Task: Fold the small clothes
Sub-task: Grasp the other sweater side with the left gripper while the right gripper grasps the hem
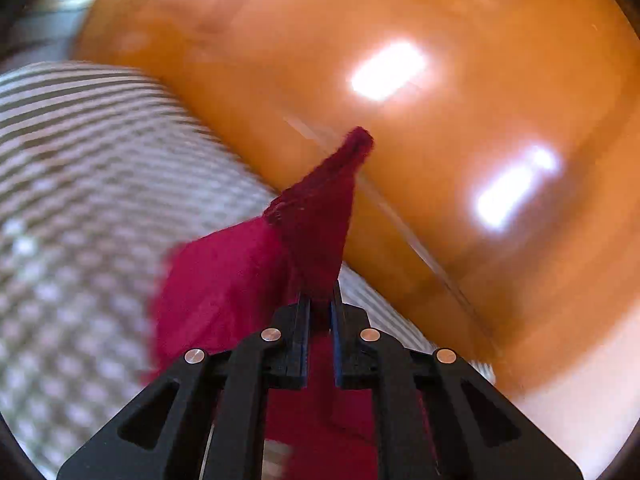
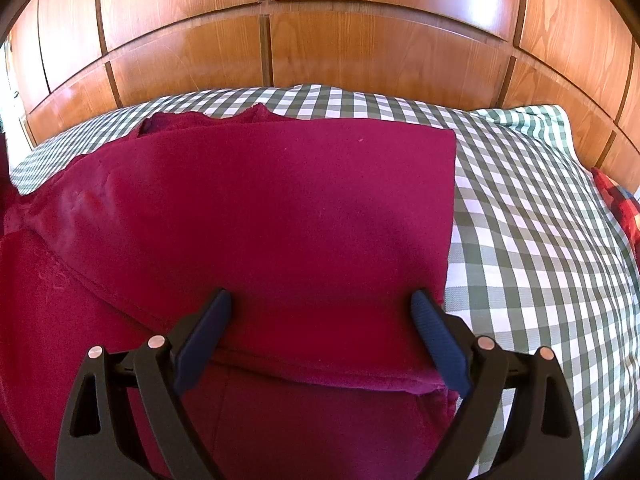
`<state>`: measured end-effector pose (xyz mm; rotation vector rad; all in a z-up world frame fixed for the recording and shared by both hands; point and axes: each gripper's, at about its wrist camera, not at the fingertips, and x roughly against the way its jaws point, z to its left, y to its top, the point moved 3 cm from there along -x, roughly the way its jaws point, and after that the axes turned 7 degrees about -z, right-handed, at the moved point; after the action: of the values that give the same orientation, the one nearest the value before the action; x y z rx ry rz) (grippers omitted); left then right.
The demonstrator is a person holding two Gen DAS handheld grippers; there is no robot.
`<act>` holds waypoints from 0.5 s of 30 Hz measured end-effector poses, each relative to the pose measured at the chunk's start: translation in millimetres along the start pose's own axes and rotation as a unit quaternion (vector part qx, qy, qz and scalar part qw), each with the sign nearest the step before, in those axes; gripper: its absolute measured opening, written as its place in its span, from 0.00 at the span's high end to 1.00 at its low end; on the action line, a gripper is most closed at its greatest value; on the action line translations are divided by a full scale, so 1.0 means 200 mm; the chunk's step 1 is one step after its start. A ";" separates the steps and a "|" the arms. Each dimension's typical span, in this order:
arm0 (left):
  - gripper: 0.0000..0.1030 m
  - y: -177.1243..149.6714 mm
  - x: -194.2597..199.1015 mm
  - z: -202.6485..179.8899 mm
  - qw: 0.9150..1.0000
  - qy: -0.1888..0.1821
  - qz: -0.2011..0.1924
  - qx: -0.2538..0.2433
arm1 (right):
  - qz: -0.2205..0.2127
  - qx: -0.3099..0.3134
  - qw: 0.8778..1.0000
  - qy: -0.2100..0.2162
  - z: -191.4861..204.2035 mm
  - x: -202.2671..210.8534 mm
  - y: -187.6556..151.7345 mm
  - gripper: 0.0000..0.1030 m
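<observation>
Blur smears most of what we see through the left wrist camera: the checked bedcover (image 1: 80,208) turns to streaks and the wooden panelling (image 1: 460,128) behind it is a glossy orange wash with two bright glare patches. What stays sharp there is our left gripper (image 1: 320,300), its two fingers drawn nearly together and pinching a ribbed, darker strip of the crimson garment (image 1: 316,220). That strip rises past the fingertips to a narrow point, while more of the cloth hangs down to the left and below the fingers, where the gripper body cuts it off. We cannot tell which part of the garment this is, a cuff or a hem.

From the right wrist camera the picture is clear. The crimson garment (image 2: 256,208) lies spread on the checked bedcover (image 2: 520,240), one layer folded over another, with a straight edge on its right side. Its left portion runs out of the frame, so its full shape is hidden. Our right gripper (image 2: 322,304) hovers over the near fold with its blue-padded fingers (image 2: 438,340) standing wide apart and nothing between them. A scrap of red plaid cloth (image 2: 616,200) peeks in at the far right edge, mostly cut off.
</observation>
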<state>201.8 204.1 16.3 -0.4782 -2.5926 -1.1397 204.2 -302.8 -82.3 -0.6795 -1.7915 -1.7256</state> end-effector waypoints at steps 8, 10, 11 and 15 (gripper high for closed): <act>0.93 -0.88 -0.42 -0.63 0.971 -0.057 0.170 -0.156 | -0.003 -0.010 1.000 0.010 -0.01 0.01 0.00 0.12; 0.83 -1.07 -0.48 -0.63 0.960 -0.042 0.207 -0.182 | -0.004 -0.013 1.000 0.013 -0.02 0.01 0.00 0.12; 0.79 -1.16 -0.49 -0.63 0.954 -0.036 0.224 -0.194 | -0.004 -0.015 1.000 0.016 -0.02 0.01 0.00 0.12; 0.73 -1.22 -0.37 -0.58 0.953 -0.045 0.225 -0.200 | -0.004 -0.021 1.000 0.022 -0.03 0.01 0.00 0.12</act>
<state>182.9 -53.1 -95.6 -1.1609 -2.1414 -1.4874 203.7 -308.0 -81.4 -0.6475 -1.7357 -1.7738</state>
